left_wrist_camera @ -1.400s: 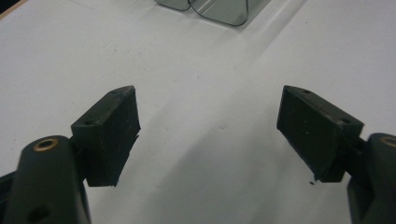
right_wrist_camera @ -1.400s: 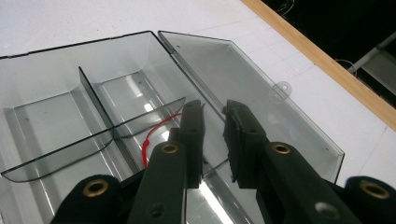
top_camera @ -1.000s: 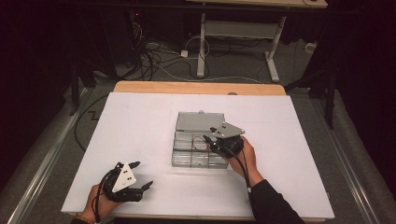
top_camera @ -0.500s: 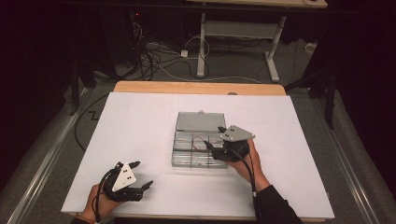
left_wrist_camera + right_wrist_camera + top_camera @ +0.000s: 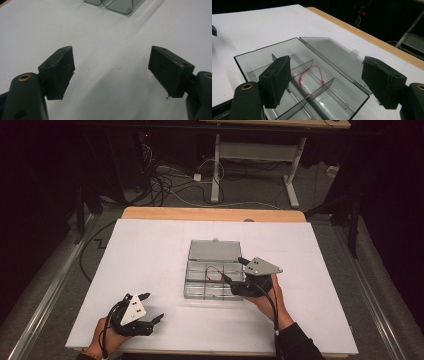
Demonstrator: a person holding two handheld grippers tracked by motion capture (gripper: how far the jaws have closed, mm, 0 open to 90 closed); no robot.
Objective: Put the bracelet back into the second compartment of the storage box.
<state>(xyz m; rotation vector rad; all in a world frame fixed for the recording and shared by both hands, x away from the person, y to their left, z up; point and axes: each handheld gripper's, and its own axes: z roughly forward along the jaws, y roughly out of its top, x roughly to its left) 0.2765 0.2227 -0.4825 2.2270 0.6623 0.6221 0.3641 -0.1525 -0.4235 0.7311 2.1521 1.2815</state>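
Right now the right claw hovers spread wide over the clear compartment box, gripping nothing. Box sits mid tabletop, lid folded flat on the far side. Red wire loop lies in a middle cell, draped across a divider. Left claw is also released and empty, parked near the front edge, well apart from the box.

My read: next is grabbing the wire. Drop straight down between dividers, one pad each side of the loop, and close slowly, since thin wire slips. Don't snag the divider; the unheld box may shift.
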